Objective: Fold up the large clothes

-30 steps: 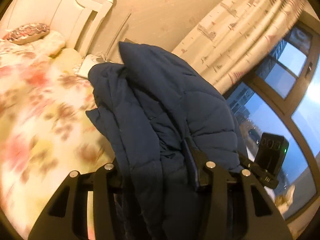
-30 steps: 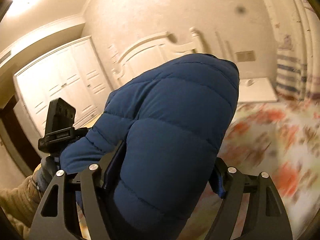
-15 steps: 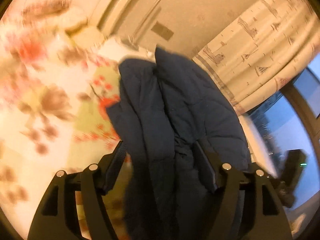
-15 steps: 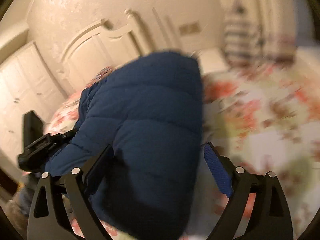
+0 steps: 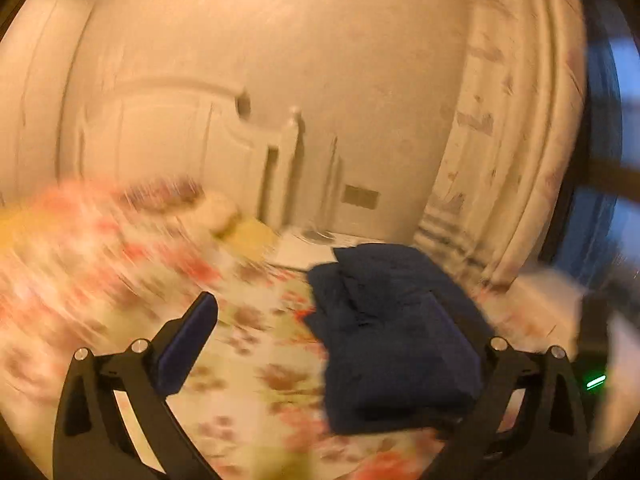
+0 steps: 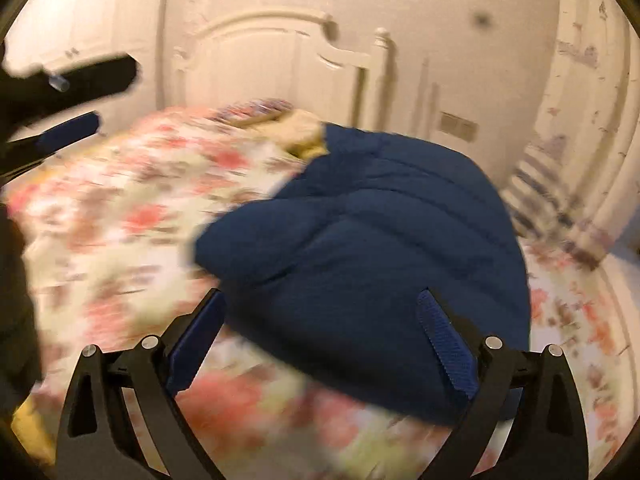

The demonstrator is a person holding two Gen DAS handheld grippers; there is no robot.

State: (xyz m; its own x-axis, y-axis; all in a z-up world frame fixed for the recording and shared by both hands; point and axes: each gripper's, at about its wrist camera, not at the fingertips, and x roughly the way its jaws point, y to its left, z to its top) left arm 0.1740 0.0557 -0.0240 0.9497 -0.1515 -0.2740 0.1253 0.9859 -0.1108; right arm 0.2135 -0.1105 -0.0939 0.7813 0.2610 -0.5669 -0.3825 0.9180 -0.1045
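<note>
Right, release step:
- navy jacket (image 6: pixel 372 248) lies bundled on the floral bedspread (image 6: pixel 120 208), centre-right of both views
- left gripper (image 5: pixel 340 328) and right gripper (image 6: pixel 324 316): jaws spread wide, gripping nothing
- lift straight clear, don't snag the folds, then press flat

Left tool (image 5: pixel 338 334) and right tool (image 6: pixel 324 334) both spread wide.
</note>
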